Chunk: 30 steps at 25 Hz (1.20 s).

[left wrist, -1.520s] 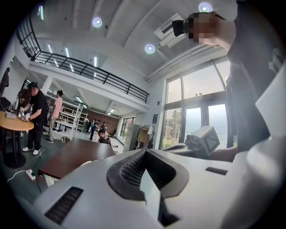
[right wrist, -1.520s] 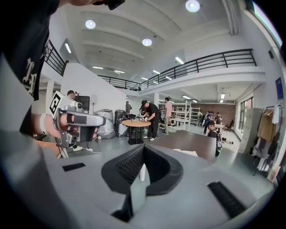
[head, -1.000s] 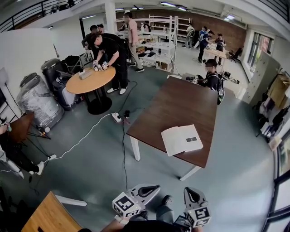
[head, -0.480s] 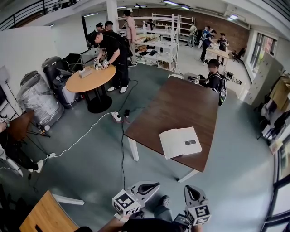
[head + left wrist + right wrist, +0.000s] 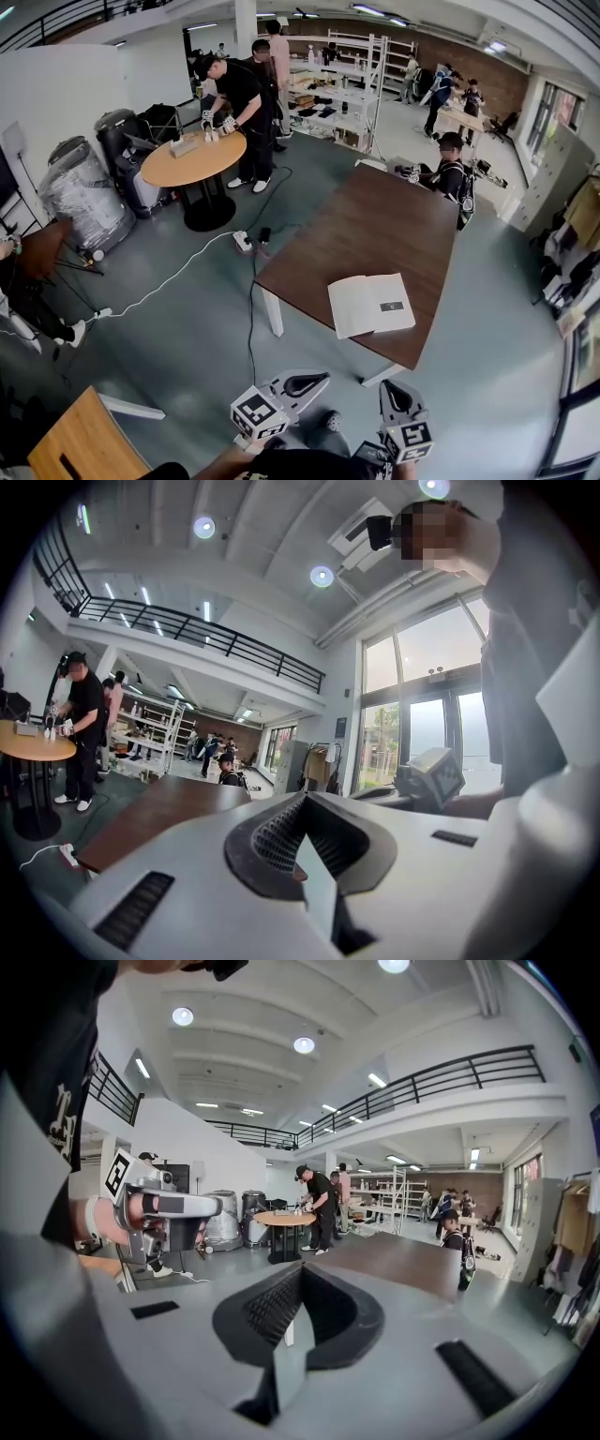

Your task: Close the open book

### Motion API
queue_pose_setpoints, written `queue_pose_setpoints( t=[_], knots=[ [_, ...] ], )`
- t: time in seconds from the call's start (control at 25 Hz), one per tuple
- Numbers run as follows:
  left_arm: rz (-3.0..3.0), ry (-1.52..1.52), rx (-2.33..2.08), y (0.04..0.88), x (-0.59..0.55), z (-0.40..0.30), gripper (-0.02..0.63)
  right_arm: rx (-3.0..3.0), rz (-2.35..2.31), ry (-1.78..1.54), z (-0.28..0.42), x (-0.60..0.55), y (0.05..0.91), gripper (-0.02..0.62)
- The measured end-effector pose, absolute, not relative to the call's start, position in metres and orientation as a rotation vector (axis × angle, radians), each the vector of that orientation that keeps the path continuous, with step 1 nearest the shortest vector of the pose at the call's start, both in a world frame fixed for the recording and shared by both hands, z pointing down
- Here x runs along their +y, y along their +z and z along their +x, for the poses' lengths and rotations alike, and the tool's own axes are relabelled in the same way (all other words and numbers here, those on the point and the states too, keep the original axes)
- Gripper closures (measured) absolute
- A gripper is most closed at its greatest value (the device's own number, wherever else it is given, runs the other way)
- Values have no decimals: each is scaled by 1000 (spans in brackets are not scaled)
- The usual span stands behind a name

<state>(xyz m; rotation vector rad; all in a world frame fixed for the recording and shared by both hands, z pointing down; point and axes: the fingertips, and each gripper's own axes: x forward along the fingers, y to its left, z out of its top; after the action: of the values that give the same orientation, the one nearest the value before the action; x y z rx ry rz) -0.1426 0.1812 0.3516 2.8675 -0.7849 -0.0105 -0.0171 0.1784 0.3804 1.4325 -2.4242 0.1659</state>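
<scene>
- Book: lying open on table near its front edge, at 1 o'clock from both grippers, well apart.
- Judged light, pages floppy; best taken at one cover's outer edge.
- Left gripper, right gripper: clenched, empty.

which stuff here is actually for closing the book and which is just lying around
For the job: open book, brown table under it, left gripper, right gripper.
Just lying about: round table, power strip, wrapped bin, shelving rack.
</scene>
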Motion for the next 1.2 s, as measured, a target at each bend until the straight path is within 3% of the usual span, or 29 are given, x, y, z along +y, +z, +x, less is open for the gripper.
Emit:
queue_pose_setpoints(
  t=[1.2],
  knots=[
    [2887, 41, -798, 376, 95, -80, 600, -2488, 1425, 166, 41, 86, 416, 607]
  ],
)
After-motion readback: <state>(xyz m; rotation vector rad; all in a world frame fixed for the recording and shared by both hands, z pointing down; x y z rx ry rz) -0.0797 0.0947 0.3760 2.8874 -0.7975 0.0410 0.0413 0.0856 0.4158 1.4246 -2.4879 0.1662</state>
